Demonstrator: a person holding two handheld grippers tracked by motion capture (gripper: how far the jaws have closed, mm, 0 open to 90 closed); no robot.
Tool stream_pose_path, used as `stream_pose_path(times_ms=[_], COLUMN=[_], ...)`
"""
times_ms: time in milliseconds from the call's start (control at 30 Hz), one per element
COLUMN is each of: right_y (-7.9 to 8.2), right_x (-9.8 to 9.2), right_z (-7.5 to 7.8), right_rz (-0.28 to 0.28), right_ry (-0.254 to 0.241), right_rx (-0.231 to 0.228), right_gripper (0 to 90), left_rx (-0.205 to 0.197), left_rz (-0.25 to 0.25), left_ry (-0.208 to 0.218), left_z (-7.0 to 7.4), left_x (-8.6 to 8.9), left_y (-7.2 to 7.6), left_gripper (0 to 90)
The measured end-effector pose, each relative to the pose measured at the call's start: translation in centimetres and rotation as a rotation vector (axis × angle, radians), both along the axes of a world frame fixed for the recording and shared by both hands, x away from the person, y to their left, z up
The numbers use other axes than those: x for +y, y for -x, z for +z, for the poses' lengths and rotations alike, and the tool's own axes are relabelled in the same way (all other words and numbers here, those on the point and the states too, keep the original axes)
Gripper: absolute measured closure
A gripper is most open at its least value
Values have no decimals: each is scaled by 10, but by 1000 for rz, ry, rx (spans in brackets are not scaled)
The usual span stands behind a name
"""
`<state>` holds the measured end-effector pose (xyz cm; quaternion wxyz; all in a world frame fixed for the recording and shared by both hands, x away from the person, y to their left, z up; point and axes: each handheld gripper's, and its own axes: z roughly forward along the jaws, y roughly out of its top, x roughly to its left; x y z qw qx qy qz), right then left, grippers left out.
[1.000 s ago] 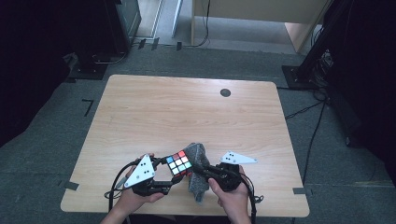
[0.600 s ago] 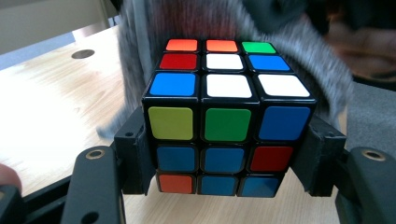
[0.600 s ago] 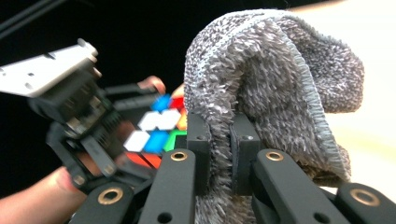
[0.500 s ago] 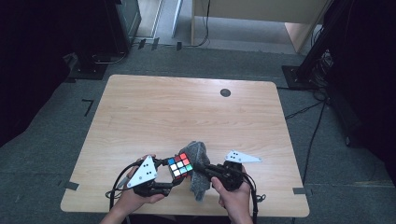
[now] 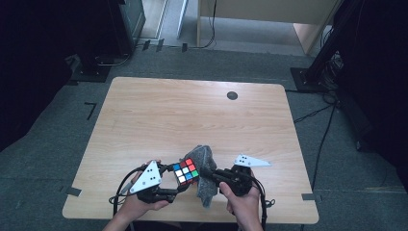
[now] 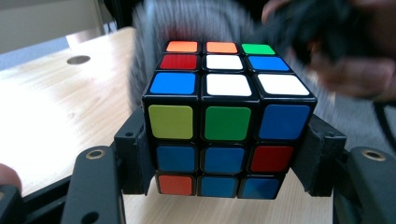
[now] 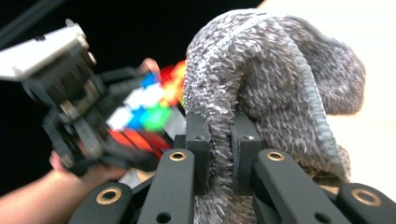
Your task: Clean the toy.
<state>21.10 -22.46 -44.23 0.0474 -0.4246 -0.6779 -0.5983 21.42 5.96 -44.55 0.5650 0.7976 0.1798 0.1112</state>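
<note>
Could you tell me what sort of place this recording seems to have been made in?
Probably a lab or studio set up for recording. A bare wooden table stands on grey carpet with tape marks, dark stands and cables around it, and a person works handheld grippers at its near edge.

Legible text, labels, brands, numbers, signs: none. Cube (image 6: 227, 122) stickers are plain colour; cloth (image 7: 275, 84) and table (image 5: 192, 115) carry no markings.
</note>
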Motion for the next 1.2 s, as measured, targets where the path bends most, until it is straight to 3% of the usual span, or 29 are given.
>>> stream_pose_path(times_ms=[67, 167, 200, 267, 367, 400, 433, 467, 533, 667, 733, 867, 933, 1067, 1133, 1200], right_y=[-1, -2, 1, 2, 2, -1, -1, -2, -4, -2, 2, 17, 22, 32, 34, 31], right_x=[0, -4, -7, -7, -7, -6, -6, -6, -6, -2, 8, 39, 49, 72, 78, 73], right_z=[-2, 1, 8, 10, 7, 1, 1, -1, -5, -16, -18, -12, -13, -17, -16, -17], right_rz=[9, 13, 8, 5, 12, 44, 44, 60, 60, -51, -42, -25, 5, 106, 74, 13], right_ry=[2, -32, -57, -57, -83, -97, -97, -92, -41, 26, 51, 124, 143, 189, 232, 229], right_rx=[8, 4, -25, -33, -17, 19, 19, 31, 29, 5, -52, -209, -232, -294, -317, -310], right_gripper=[814, 812, 811, 811, 814, 813, 813, 812, 810, 812, 813, 819, 822, 820, 819, 819], left_rx=[0, 6, 3, -1, -5, 1, 1, 7, 32, 62, 70, 78, 102, 104, 102, 109], left_rz=[-5, -27, -35, -36, -26, -12, -12, 9, 68, 120, 117, 124, 128, 134, 137, 135], left_ry=[-5, -31, -44, -55, -57, -48, -48, -25, 74, 192, 208, 203, 214, 198, 199, 211], left_z=[0, -4, -5, -6, -5, -4, -4, -2, 4, 11, 11, 9, 9, 8, 9, 10], left_x=[0, -3, -6, -8, -6, -1, -1, 4, 18, 30, 27, 20, 21, 19, 20, 21], left_y=[0, 1, 2, 2, 1, -2, -2, -5, -11, -13, -11, -10, -11, -12, -12, -12], left_gripper=[340, 340, 340, 340, 338, 337, 338, 338, 339, 339, 339, 339, 340, 339, 340, 340])
